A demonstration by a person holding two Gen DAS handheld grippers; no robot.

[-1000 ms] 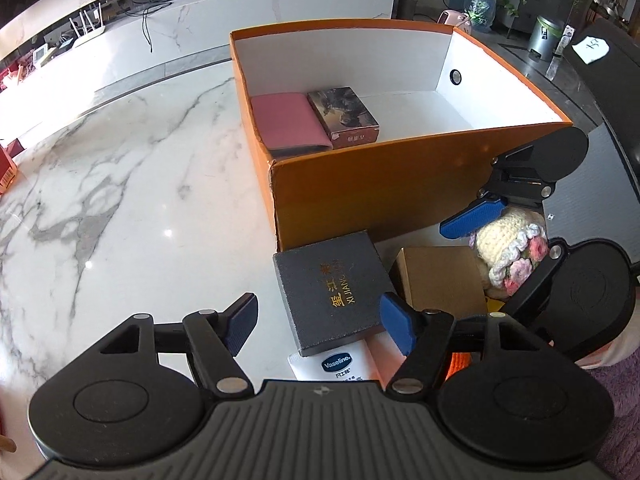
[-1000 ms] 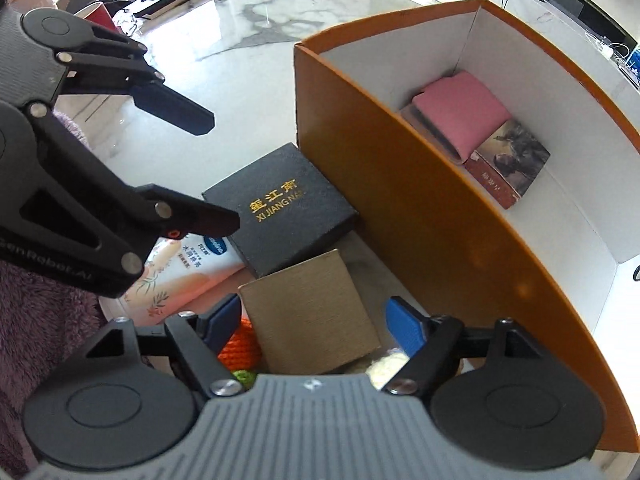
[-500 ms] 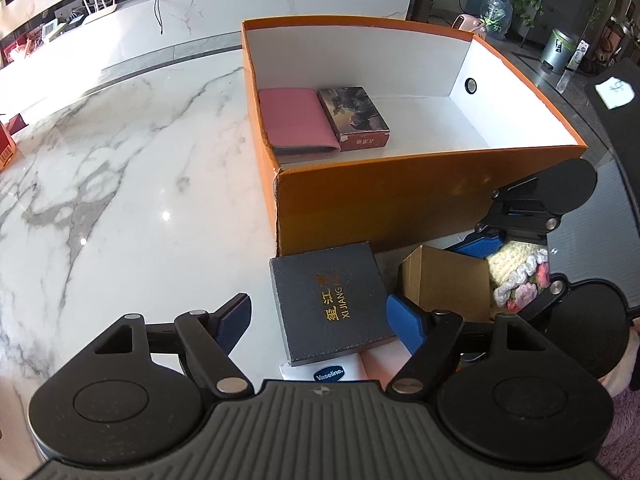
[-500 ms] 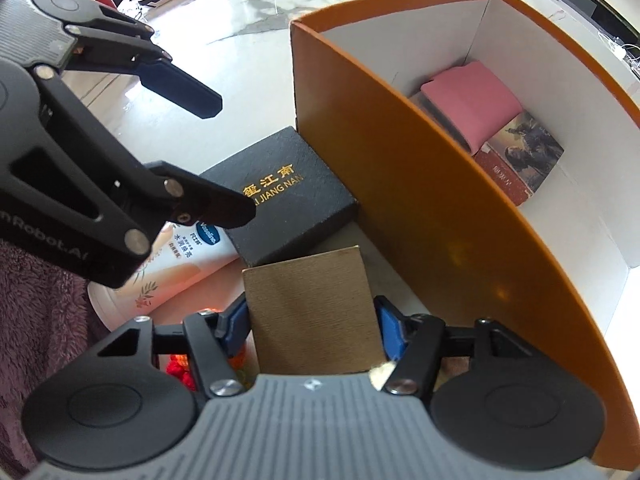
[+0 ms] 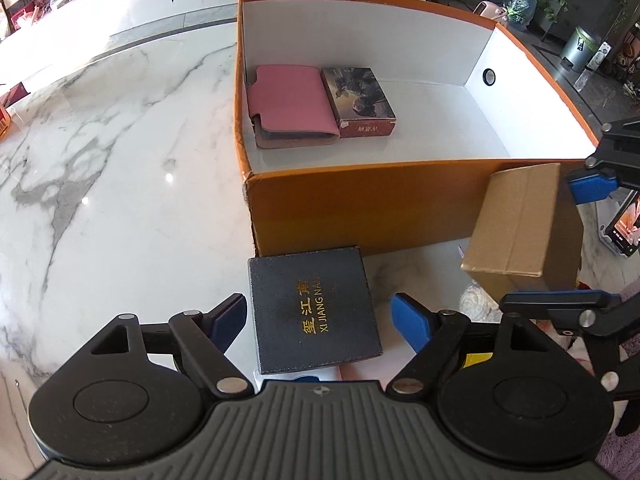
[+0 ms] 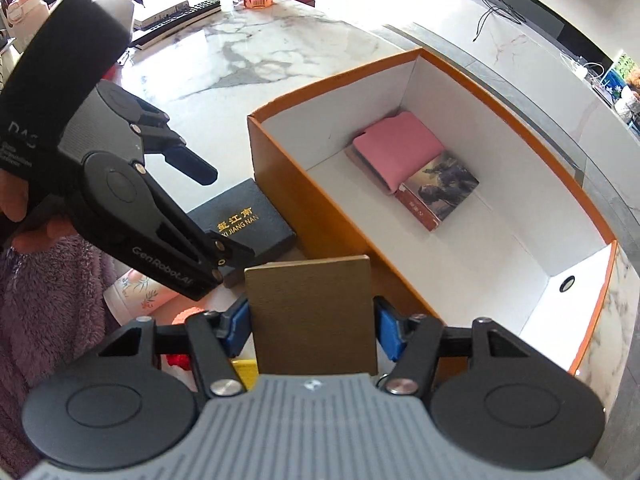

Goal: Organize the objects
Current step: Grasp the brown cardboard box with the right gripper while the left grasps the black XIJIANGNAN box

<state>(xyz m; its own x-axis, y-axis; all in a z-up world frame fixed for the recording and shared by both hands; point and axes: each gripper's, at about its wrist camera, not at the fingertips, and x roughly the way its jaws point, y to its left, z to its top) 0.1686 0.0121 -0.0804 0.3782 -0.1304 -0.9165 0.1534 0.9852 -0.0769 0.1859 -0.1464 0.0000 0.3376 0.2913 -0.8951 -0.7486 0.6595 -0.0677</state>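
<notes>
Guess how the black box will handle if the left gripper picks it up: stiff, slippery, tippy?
Probably stiff: the black box keeps crisp square edges and a flat lid. Its surface looks finely textured and matte, so the pads should hold it without much slip. It is wide and flat, so it is unlikely to tip when pushed; lifted, it may sag from the left gripper if pinched off-center.

open box [image 5: 360, 208] on marble table [image 5: 120, 160], wallet [image 5: 290, 106] and book [image 5: 358, 102] side by side inside, flat case [image 5: 314, 310] just before its near wall
</notes>
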